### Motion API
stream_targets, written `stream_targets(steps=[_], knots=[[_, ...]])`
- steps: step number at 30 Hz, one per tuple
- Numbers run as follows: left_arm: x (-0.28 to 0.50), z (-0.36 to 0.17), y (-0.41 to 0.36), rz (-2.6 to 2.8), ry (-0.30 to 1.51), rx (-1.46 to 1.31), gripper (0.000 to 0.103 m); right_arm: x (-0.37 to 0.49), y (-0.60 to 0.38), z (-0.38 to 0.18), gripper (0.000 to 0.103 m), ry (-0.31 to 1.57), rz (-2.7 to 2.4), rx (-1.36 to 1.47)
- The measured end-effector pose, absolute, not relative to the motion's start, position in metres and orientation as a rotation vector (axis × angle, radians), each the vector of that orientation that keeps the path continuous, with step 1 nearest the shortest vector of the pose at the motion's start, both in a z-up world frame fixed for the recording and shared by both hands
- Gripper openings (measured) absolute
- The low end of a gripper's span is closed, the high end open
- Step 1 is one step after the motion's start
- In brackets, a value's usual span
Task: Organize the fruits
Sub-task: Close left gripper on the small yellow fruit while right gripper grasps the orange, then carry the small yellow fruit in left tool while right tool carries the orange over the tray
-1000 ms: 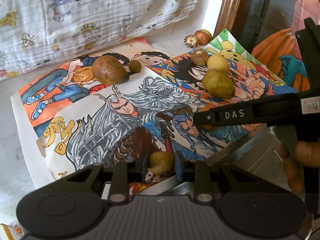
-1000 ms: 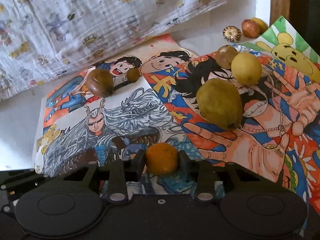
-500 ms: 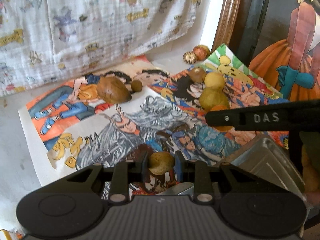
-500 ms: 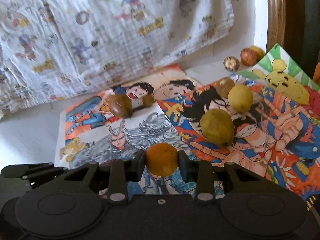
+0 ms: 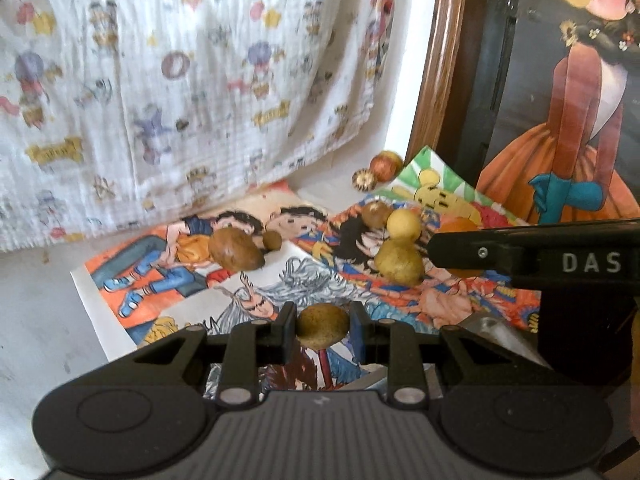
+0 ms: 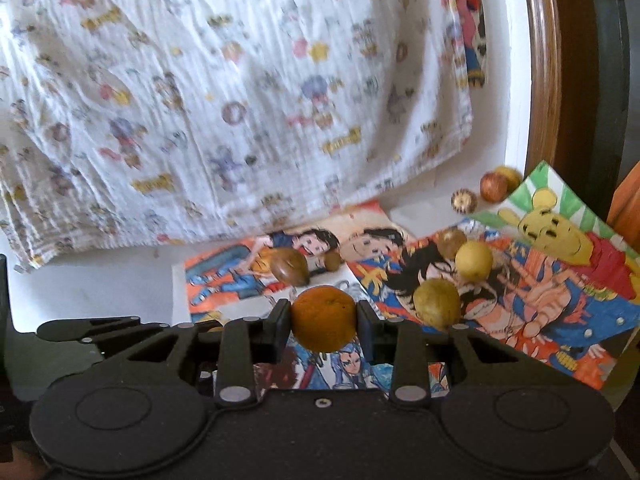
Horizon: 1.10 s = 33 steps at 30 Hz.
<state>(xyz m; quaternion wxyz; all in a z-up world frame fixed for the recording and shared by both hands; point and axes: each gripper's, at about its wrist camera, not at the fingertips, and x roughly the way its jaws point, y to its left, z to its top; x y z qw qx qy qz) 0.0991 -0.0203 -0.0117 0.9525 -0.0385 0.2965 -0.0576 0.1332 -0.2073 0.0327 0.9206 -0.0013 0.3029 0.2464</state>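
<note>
The left gripper (image 5: 323, 330) was closed on a small tan-brown fruit (image 5: 322, 326), pinched between its two fingers above the cartoon drawings (image 5: 160, 280) spread on the white surface (image 5: 36, 320). The right gripper (image 6: 323, 318) was likewise clamped on an orange (image 6: 323, 317), held clear of the paper; from the left wrist camera its black side, lettered "DAS", crossed the right of the view with the orange (image 5: 460, 226) partly hidden behind it.

Seven more fruits lay on or near the drawings. One large brown oval fruit (image 6: 289, 266) rested on the drawing of the running figure, with one small brown round fruit (image 6: 333, 260) just beside it. To the right, three sat in a close cluster: a green-yellow fruit (image 6: 437, 302) nearest, a round yellow lemon-like fruit (image 6: 474, 260) behind it, and a brownish one (image 6: 449, 240) touching that from behind. Farther back, at the foot of the wooden frame (image 6: 542, 60), lay a reddish fruit (image 6: 493, 186) with a yellow one (image 6: 510, 176) tucked behind it, and beside them one striped round item (image 6: 464, 201) I could not identify.

A corner of a metal tray (image 5: 492, 330) showed under the right gripper in the left view. A printed white cloth (image 6: 240, 100) hung behind everything.
</note>
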Motion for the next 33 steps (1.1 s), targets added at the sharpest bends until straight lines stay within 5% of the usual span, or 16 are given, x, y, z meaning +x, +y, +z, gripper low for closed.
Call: stream_targets(steps=[17,33], knots=[[0.025,0.036,-0.044,-0.153,0.467,-0.024,0.03,0.029,-0.246,0.084,0.037,0.464,0.466,0.039],[-0.022,0.033,-0.092,-0.257,0.458,0.03,0.03,-0.044,-0.299,0.061,0.037,0.48,0.361,0.104]])
